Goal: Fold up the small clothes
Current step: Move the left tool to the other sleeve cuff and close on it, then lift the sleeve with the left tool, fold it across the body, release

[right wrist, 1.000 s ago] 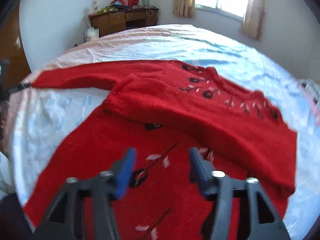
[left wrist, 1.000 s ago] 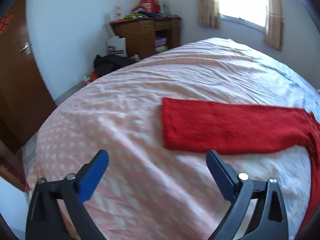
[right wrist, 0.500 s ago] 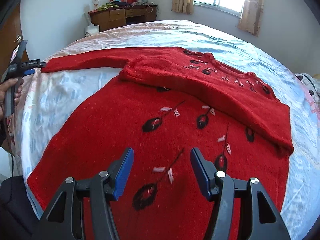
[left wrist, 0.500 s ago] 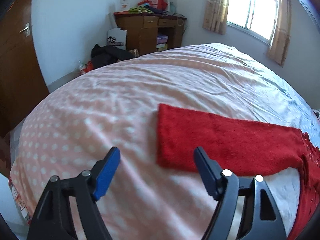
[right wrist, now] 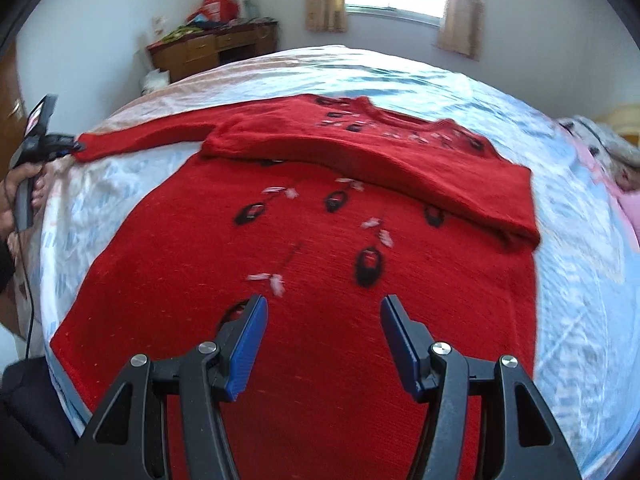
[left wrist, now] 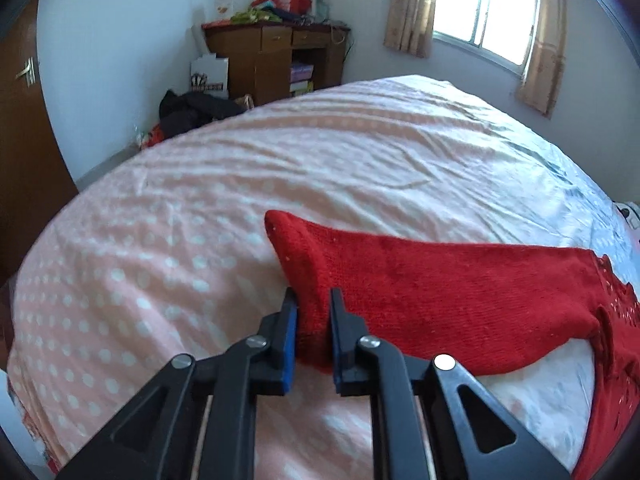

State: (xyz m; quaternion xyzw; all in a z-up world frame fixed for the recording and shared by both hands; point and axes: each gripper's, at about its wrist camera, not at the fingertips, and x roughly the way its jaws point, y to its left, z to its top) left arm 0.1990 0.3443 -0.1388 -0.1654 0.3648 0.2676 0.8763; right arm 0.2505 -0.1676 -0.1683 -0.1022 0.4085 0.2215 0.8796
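Note:
A red knitted sweater [right wrist: 320, 280] with black and white motifs lies flat on the bed. Its right sleeve is folded across the chest [right wrist: 400, 160]. Its left sleeve [left wrist: 440, 288] stretches out over the pink sheet. My left gripper [left wrist: 313, 312] is shut on the cuff end of that sleeve; it also shows at the far left of the right wrist view [right wrist: 60, 146], held by a hand. My right gripper [right wrist: 324, 332] is open and empty above the sweater's lower body.
The bed [left wrist: 200, 240] has a pink dotted sheet and a pale blue cover [right wrist: 580, 280]. A wooden desk [left wrist: 276, 56] with clutter stands by the far wall, dark bags [left wrist: 192, 108] on the floor, a door [left wrist: 24, 120] at left, a window [left wrist: 488, 12].
My left gripper moved forward to the sleeve's cuff and closed on it. My right gripper drew back slightly and opened wider over the sweater's body.

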